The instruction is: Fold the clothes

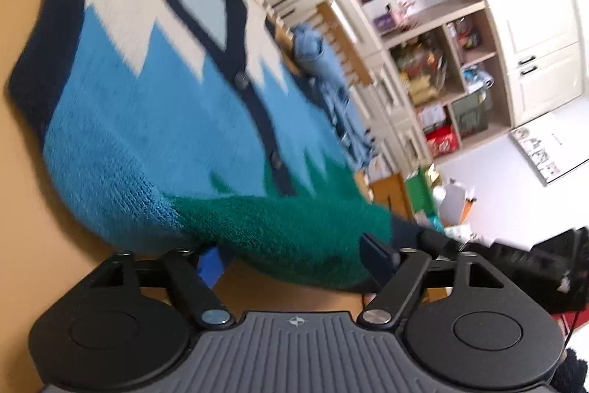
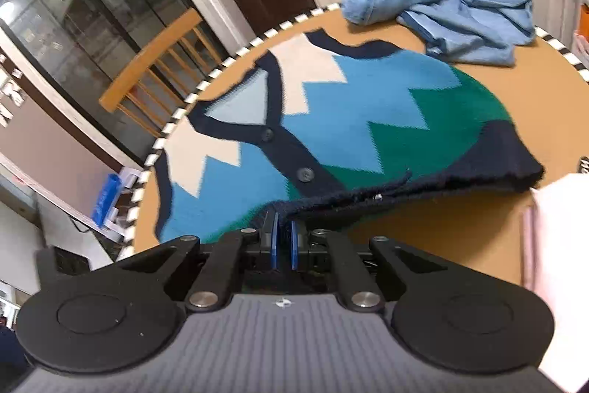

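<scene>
A knit vest (image 2: 331, 120) in white, blue and green with navy trim and buttons lies on the round brown table (image 2: 460, 223). My right gripper (image 2: 283, 238) is shut on the vest's navy bottom hem and lifts it off the table. In the left wrist view the vest (image 1: 154, 105) fills the middle. My left gripper (image 1: 294, 256) stands wide open at the green lower part, with the raised hem between its fingers (image 1: 379, 256). The right gripper's body (image 1: 533, 260) shows at the right edge there.
A crumpled light blue denim shirt (image 2: 452, 13) lies at the far side of the table. Wooden chairs (image 2: 158, 61) stand around the table's striped rim (image 2: 206, 83). White cabinets and open shelves (image 1: 441, 69) stand beyond. A white and pink object (image 2: 552, 238) sits at the right edge.
</scene>
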`<state>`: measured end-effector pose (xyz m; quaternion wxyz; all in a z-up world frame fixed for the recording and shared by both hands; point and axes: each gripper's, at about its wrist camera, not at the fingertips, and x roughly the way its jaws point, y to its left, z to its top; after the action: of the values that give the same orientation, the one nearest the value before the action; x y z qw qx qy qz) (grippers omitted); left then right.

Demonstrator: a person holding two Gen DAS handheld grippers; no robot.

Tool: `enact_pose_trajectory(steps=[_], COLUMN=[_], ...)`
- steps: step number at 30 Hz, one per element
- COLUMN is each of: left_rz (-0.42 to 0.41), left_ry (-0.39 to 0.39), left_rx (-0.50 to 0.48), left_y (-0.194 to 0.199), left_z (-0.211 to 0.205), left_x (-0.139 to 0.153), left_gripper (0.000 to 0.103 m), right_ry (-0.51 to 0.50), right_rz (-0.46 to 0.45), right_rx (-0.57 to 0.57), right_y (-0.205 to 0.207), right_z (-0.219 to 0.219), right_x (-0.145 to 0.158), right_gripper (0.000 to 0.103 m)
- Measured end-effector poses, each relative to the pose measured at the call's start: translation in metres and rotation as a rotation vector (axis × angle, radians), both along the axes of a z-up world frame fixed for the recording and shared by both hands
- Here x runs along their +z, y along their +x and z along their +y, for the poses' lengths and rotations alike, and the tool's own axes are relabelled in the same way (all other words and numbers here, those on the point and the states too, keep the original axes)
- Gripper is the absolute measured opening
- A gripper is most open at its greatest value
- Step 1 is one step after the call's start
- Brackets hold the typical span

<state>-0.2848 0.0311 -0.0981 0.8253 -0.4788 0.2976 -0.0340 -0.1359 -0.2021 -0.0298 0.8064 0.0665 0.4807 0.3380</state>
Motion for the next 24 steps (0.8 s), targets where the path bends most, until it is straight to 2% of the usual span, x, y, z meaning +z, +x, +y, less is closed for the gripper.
enact_pose_trajectory(steps=[1,4,6,7,8,9,10,12,15,18,20,21,22,23,24], left_rz=[-0.009,-0.031,0.022,0.049,0.072,0.083,0.096,0.099,0.067,0.068,0.071,0.074,0.076,0.08,0.092], left_ry=[0.002,0.005,-0.002,-0.006,-0.014,-0.044,-0.075,-0.084,-0.053,-0.058,-0.054,-0.053,-0.05,-0.047,-0.041], left_rx=[0.013,0.048,0.039,0.035,0.032,0.037,0.042,0.044,0.037,0.033,0.029,0.025,0.021,0.015,0.0], left_y=[0.001,0.003,0.008,0.011,0.014,0.014,0.016,0.02,0.028,0.036,0.039,0.041,0.042,0.042,0.042], left_z=[0.0,0.001,0.005,0.008,0.01,0.014,0.018,0.024,0.027,0.03,0.031,0.031,0.032,0.032,0.031], left_x=[0.003,0.012,0.019,0.022,0.024,0.025,0.026,0.031,0.041,0.045,0.046,0.047,0.048,0.049,0.051], left_gripper=[0.063,0.042,0.014,0.014,0.014,0.014,0.013,0.011,0.011,0.011,0.011,0.011,0.011,0.012,0.013], right_ry=[0.0,-0.009,-0.015,-0.011,-0.004,0.002,0.006,0.008,0.055,0.2,0.324,0.38,0.417,0.434,0.43], right_rz=[0.008,0.004,0.002,0.013,0.029,0.045,0.058,0.082,0.112,0.221,0.316,0.374,0.414,0.432,0.436], right_rx=[-0.001,0.02,0.038,0.046,0.053,0.061,0.069,0.091,0.089,0.033,-0.044,-0.092,-0.124,-0.136,-0.141], right_y=[0.0,-0.001,-0.002,-0.002,-0.002,-0.001,-0.002,-0.007,-0.018,-0.03,-0.037,-0.04,-0.042,-0.044,-0.046], right_z=[-0.001,0.0,0.002,0.002,0.001,0.001,0.0,0.0,-0.003,-0.005,-0.004,-0.003,-0.002,-0.001,0.0], right_x=[-0.002,-0.004,-0.006,-0.009,-0.013,-0.016,-0.02,-0.031,-0.051,-0.079,-0.1,-0.111,-0.12,-0.124,-0.126], right_gripper=[0.009,0.013,0.02,0.034,0.043,0.057,0.06,0.06,0.065,0.07,0.072,0.068,0.046,0.031,0.011])
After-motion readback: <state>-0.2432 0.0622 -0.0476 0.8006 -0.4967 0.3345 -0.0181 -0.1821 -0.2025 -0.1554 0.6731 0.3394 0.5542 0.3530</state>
